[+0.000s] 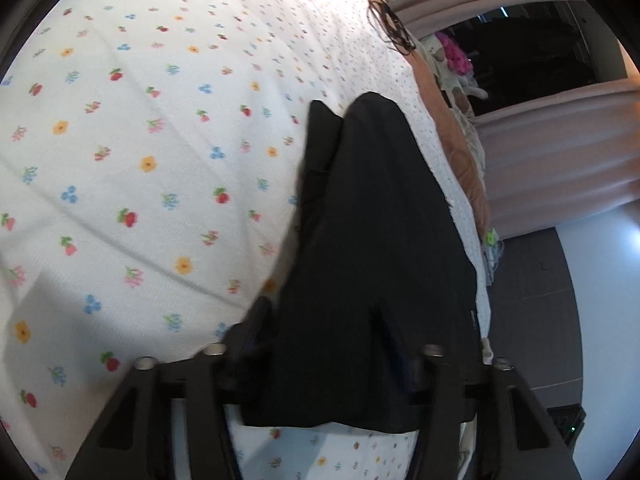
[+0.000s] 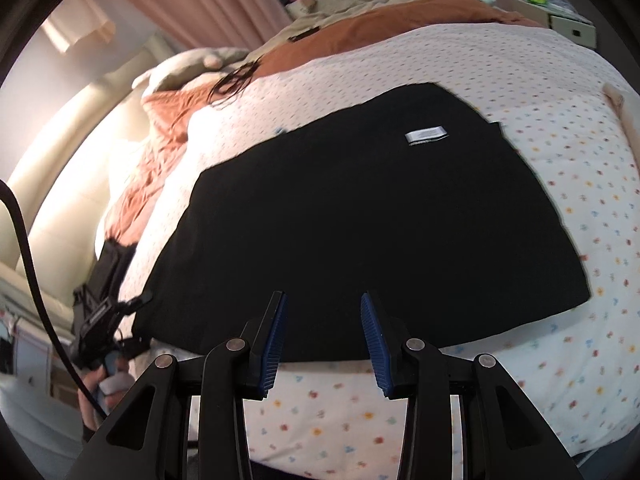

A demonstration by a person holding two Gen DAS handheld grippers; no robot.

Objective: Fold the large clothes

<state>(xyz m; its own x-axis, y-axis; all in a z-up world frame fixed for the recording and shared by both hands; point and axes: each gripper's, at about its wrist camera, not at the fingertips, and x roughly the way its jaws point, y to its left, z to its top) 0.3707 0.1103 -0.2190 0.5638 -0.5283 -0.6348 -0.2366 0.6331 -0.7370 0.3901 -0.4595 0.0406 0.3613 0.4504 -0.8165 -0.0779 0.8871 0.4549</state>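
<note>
A large black garment (image 2: 360, 216) lies folded flat on a white floral bedsheet (image 2: 580, 184), with a small white label (image 2: 426, 135) near its far edge. My right gripper (image 2: 323, 312) is open and empty, its blue pads (image 2: 276, 340) above the garment's near edge. In the left wrist view the same black garment (image 1: 380, 240) fills the space between my left gripper's fingers (image 1: 252, 320); the left gripper (image 1: 324, 320) is shut on its edge. The left gripper also shows in the right wrist view (image 2: 104, 316) at the garment's left corner.
A brown blanket (image 2: 360, 32) and beige pillows (image 2: 192, 64) lie at the bed's far side. Pink curtains (image 1: 552, 160) hang beyond the bed. A dark hair tie or cord (image 2: 236, 76) lies on the sheet. Grey floor (image 1: 532, 280) borders the bed edge.
</note>
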